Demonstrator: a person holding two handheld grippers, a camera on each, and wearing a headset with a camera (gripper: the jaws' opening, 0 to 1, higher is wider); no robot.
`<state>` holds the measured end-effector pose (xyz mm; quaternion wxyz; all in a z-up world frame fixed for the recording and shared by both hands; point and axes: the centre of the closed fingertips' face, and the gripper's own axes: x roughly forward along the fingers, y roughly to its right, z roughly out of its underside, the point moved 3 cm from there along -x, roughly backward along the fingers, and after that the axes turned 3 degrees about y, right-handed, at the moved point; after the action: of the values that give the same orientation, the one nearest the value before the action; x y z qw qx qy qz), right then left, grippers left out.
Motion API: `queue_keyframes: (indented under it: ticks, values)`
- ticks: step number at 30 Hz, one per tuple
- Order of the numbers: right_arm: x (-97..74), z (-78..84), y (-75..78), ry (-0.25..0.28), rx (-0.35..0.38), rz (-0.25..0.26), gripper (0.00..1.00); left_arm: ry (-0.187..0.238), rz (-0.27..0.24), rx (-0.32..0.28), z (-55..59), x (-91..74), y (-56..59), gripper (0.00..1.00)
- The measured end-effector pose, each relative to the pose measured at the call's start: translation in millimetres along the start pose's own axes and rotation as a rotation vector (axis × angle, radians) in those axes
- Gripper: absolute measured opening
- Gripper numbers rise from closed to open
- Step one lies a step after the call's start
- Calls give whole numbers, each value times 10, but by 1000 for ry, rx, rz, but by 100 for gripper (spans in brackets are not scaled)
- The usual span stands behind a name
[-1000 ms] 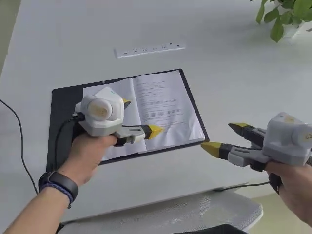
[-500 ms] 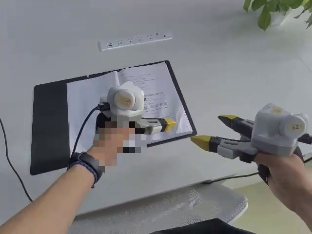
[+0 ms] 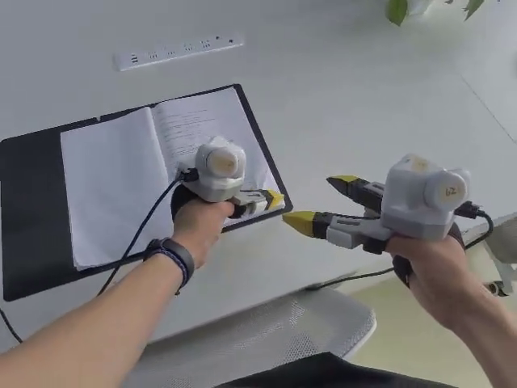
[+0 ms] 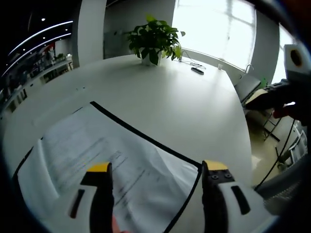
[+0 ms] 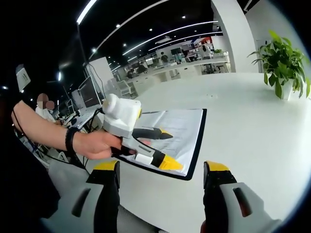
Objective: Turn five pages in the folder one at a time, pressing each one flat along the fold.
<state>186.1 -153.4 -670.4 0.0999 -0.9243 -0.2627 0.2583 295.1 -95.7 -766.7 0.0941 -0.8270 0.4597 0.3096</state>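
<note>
L fingers: left gripper (image 4: pixel 157 167) has its jaws spread wide with nothing between the pads. In the left gripper view one tip is over the printed right page (image 4: pixel 97 145) and the other is past the black border, over bare table (image 4: pixel 194 97), so the jaws straddle the folder (image 4: pixel 146 140) at its near right corner. Can't tell if either tip touches the paper.

R fingers: right gripper (image 3: pixel 317 200) is also wide open and empty. It hangs over the table's front margin, right of the folder and apart from it. Its tips point toward the left gripper (image 5: pixel 167 149) with a clear gap between them.

Folder (image 3: pixel 28 210) lies open and flat, near the front edge of the table (image 3: pixel 363 97) and left of centre in the head view. Its left page (image 3: pixel 105 178) is blank. The right page (image 3: pixel 202 121) is printed, and the left gripper (image 3: pixel 273 199) sits over its lower right corner. Black cover shows as a wide band at left and a thin border along the right and front edges.

Clearance:
- Right of the folder, the tabletop is bare out to the plant (image 5: pixel 284 63) at the far corner.
- Behind it, the power strip (image 3: pixel 178 50) is well apart from the top edge.
- In front, there's a narrow table strip, then the white mesh chair (image 3: pixel 266 339).
- The left gripper's cable (image 3: pixel 137 242) trails across the left page's lower corner and the cover.
</note>
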Motion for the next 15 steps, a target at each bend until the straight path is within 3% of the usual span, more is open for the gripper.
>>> queue_keyframes:
  ticks: [5,15]
  values:
    - [-22,34,7,-8,9,1,69,-70,-61,51,192,103,-66,79]
    - [18,73,29,-21,18,-11,68,-42,-51,49,143,52,-91,74]
